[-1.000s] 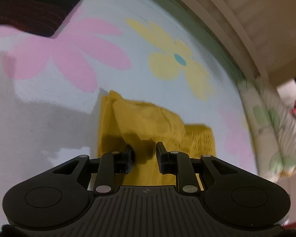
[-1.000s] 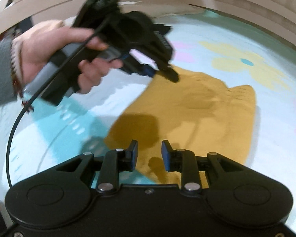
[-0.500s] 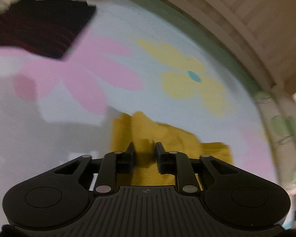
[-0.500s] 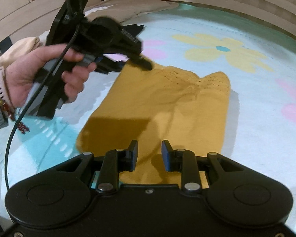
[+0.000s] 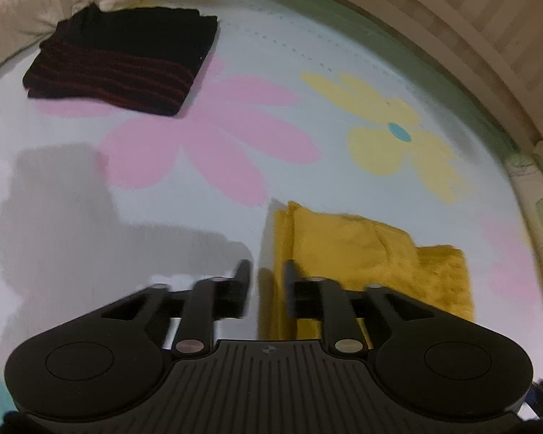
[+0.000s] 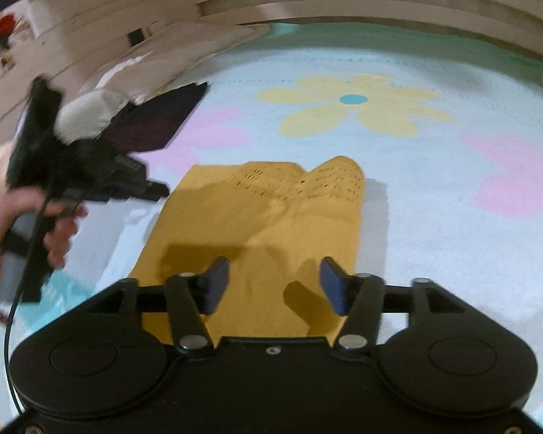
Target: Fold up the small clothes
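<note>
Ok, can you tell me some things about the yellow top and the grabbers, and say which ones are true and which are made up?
1. The yellow top lies flat on the flowery blanket. True.
2. The right gripper is squeezing the yellow top. False: its jaws are opening and nothing is pinched between them; the top lies beneath.
3. A dark striped garment sits folded farther up the blanket. True.
4. The left gripper is holding up a corner of the yellow top. False: its jaws are opening, with nothing gripped; it sits at the top's edge.
5. The yellow top lies on top of the yellow flower. False: the flower is clear, beyond the top.
</note>
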`<state>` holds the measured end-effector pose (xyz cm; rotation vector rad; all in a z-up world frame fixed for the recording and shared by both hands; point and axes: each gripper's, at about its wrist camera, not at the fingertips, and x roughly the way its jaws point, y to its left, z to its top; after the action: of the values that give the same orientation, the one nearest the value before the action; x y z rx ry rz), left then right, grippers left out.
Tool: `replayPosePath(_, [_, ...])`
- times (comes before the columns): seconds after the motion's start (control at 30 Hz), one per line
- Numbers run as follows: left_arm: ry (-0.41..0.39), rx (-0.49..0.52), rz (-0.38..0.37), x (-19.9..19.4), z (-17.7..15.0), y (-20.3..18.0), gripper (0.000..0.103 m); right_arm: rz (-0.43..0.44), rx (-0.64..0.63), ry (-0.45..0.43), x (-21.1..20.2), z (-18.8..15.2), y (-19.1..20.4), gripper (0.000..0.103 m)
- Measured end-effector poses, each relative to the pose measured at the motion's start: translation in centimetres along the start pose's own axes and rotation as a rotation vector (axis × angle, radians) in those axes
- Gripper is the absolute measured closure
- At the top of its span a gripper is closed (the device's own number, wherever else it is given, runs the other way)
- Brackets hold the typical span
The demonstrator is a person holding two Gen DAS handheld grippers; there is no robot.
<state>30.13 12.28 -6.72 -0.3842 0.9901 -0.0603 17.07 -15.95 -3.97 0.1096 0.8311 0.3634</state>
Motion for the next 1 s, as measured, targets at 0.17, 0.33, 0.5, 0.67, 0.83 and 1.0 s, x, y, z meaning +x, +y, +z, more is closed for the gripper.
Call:
replayPosePath(0.17, [-0.015, 0.034, -0.008, -2.5, -1.0, -0.2, 0.055, 0.029, 0.085, 0.031, 1.0, 1.5, -2.3, 0.019])
replayPosePath(0.33, [0.002, 0.117, -0.019, -3.9, -3.1, -1.3, 0.051, 0.072, 0.214, 0.051, 2.4, 2.4, -5.0, 0.01])
replayPosePath(0.5, [0.072, 0.121, -0.08, -3.6, -5.8, -1.7, 0.051, 0.112, 0.384, 0.04, 3.7, 3.2, -7.9, 0.003])
replayPosePath(0.67, [0.143, 0.127, -0.102, -2.6, -8.0, -1.8, 0.051, 0.113, 0.415, 0.072, 5.2, 3.3, -8.9, 0.002])
replayPosePath(0.83, [0.169, 0.125, -0.1, -1.4, -8.8, -1.6, 0.045, 0.152, 0.428, 0.096, 6.6, 3.0, -9.3, 0.002])
replayPosePath(1.0, [0.158, 0.14, -0.107, -0.7, -8.7, -2.4, 0.034, 0.185, 0.416, 0.112, 7.9, 2.9, -9.4, 0.002])
